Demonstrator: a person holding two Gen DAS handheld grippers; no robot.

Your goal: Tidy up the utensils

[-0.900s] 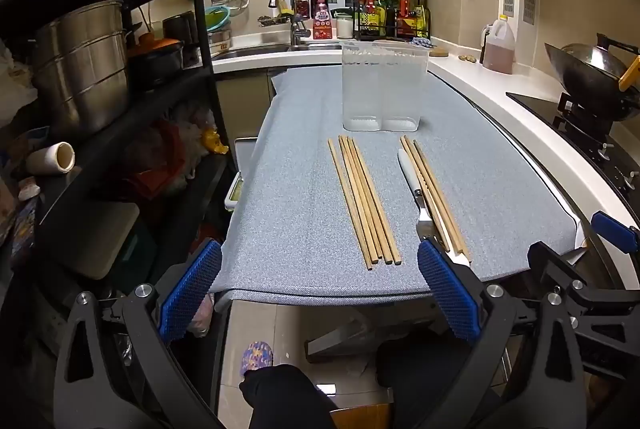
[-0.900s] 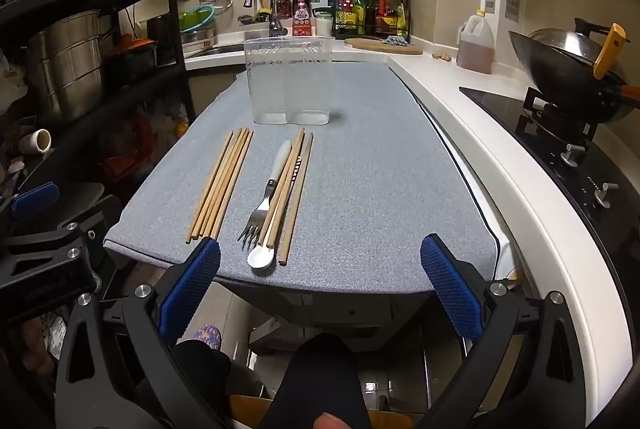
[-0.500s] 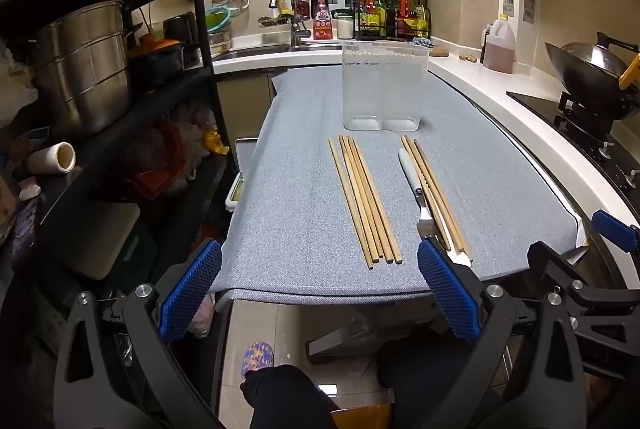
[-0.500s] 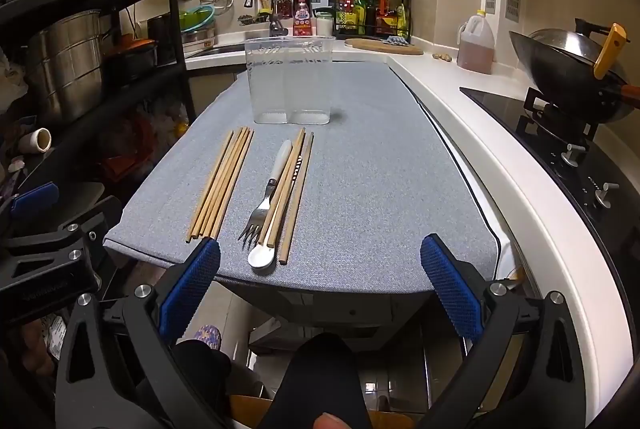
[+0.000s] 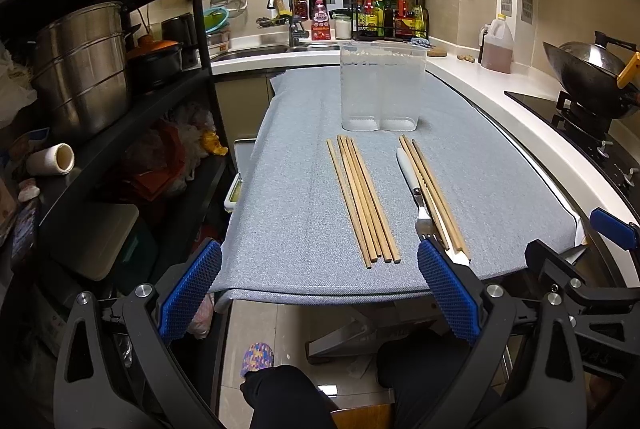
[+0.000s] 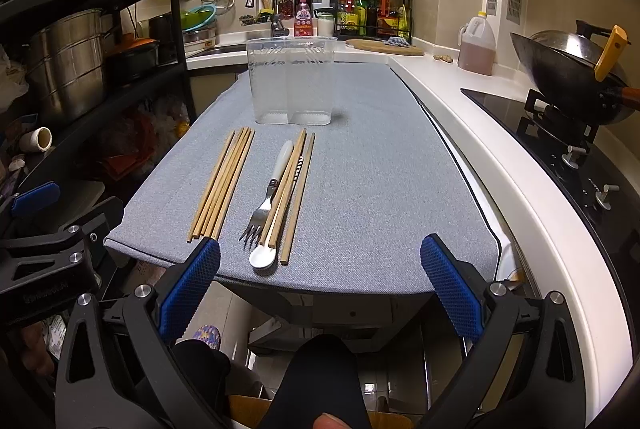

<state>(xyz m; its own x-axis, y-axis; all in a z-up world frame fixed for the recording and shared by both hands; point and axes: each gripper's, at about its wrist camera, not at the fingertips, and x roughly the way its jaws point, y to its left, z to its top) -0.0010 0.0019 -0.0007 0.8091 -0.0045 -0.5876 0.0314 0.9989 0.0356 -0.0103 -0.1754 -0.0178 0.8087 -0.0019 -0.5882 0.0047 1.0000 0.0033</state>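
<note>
Both my grippers hang off the near edge of the table [image 6: 360, 157], left gripper [image 5: 318, 293] and right gripper [image 6: 320, 289] spread wide and holding nothing. Just ahead lie the chopsticks [image 6: 222, 183] on the left, and a fork [image 6: 264, 201], spoon [image 6: 263, 257] and more sticks [image 6: 294, 189] in a mixed pile beside them. The holder [image 6: 291, 85] at the far end looks empty, so I judge everything is left to do.

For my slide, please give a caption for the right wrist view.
Open right claw facing wooden chopsticks, metal fork, white spoon, clear plastic holder.
</note>
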